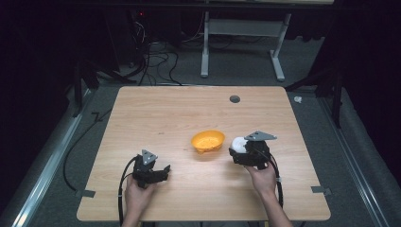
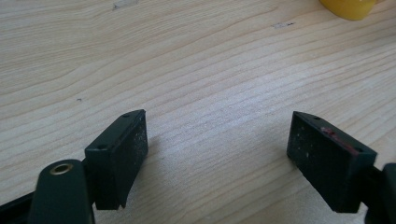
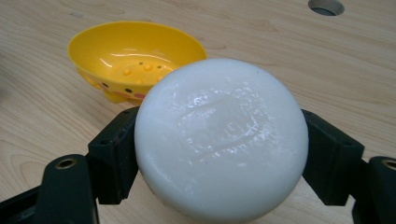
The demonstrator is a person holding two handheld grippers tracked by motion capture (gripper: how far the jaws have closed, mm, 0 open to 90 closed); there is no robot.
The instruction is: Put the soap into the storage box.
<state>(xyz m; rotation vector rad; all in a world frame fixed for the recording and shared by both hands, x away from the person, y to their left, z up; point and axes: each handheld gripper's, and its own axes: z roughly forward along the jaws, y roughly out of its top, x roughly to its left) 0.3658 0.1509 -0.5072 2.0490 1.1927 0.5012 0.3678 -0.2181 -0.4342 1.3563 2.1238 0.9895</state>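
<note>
**Carrying white soap to yellow bowl**

Left gripper [image 1: 163, 170] idle on table [image 1: 179, 113], jaws apart, empty. Yellow bowl [image 1: 207, 141] at centre. Right gripper [image 3: 219, 154] clamped on white soap [image 3: 220, 140], just beside bowl; next, probably over rim, then release.

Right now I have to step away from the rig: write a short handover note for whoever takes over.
Right hand-held gripper: shut on the round white soap bar, held above the wooden table just right of the yellow bowl.
Left hand-held gripper: open, nothing between its jaws, low over the table's near left.
Done: soap bar gripped and clear of the table.
Left, most likely: carry it over the bowl, which has nothing in it, and release it there.
</note>
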